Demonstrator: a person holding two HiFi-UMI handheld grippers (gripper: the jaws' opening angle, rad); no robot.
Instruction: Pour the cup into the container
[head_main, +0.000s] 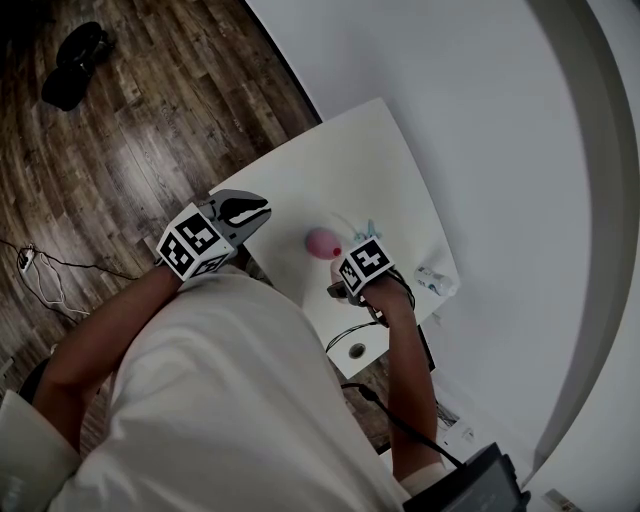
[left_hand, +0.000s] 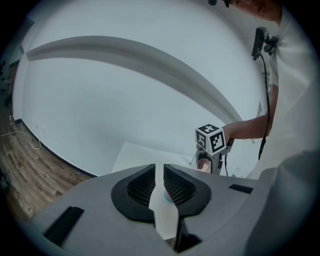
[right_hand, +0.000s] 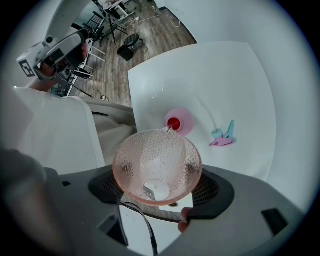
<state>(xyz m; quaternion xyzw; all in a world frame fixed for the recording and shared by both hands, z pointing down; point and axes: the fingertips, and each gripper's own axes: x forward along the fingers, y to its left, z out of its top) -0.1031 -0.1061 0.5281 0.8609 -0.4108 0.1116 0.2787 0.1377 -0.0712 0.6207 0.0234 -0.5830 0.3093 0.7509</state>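
— Pink dimpled cup (right_hand: 157, 165): what has hold of it?
— The right gripper (right_hand: 159, 186). Its jaws press the cup's two sides, and the cup is tipped with its mouth toward that gripper's camera.
— What's beyond its lip?
— A pink container (right_hand: 180, 121) with red inside stands on the white table (right_hand: 235, 70), just past the rim. A small pink-and-teal object (right_hand: 223, 136) lies near it.
— And the left gripper (left_hand: 160, 186)?
— It's held apart from the cup, with only a thin slit between its jaws and nothing in them.
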